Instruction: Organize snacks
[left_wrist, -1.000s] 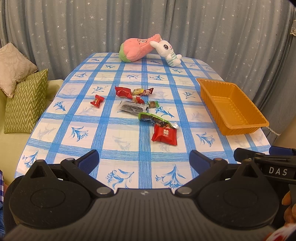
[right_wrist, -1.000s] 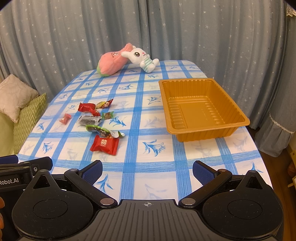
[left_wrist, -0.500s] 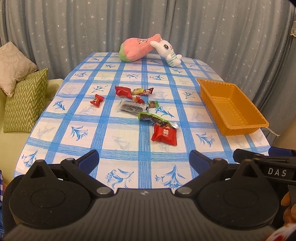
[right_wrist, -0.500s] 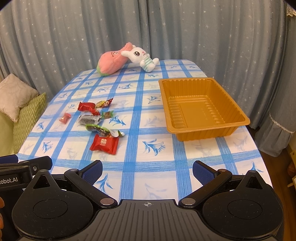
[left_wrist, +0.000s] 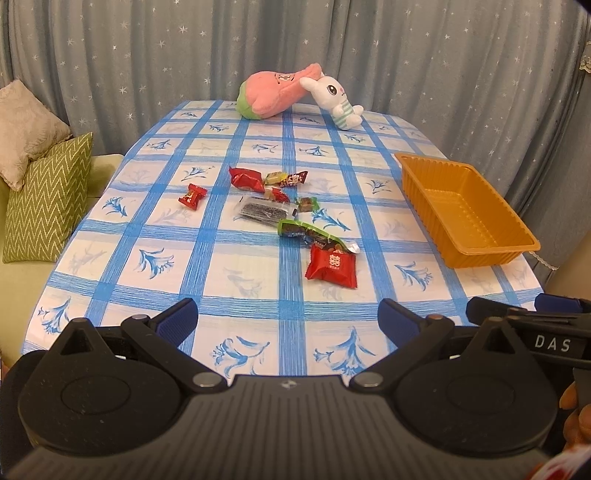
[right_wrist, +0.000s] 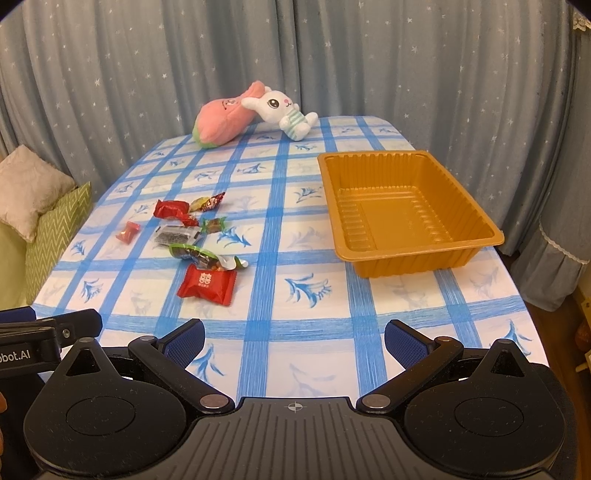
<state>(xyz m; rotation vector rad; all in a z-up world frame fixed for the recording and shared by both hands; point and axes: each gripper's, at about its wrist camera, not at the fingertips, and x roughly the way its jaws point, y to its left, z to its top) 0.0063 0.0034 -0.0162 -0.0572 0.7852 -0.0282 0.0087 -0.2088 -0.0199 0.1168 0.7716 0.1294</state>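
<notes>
Several wrapped snacks lie in a loose cluster on the blue-checked tablecloth (left_wrist: 207, 258): a large red packet (left_wrist: 332, 266) (right_wrist: 207, 282) nearest me, a green-edged bag (left_wrist: 310, 235) (right_wrist: 199, 255), a dark clear-wrapped bar (left_wrist: 264, 213), another red packet (left_wrist: 246, 178) and a small red candy (left_wrist: 192, 196) (right_wrist: 127, 232). An empty orange tray (left_wrist: 476, 254) (right_wrist: 410, 258) stands to the right of them. My left gripper (left_wrist: 287, 320) and right gripper (right_wrist: 293, 338) both hang open over the table's near edge, holding nothing, well short of the snacks.
A pink plush (left_wrist: 275, 94) and a white rabbit plush (right_wrist: 282, 110) lie at the table's far end before grey star curtains. Cushions (left_wrist: 46, 199) sit on a green sofa to the left. The other gripper shows at each view's side edge.
</notes>
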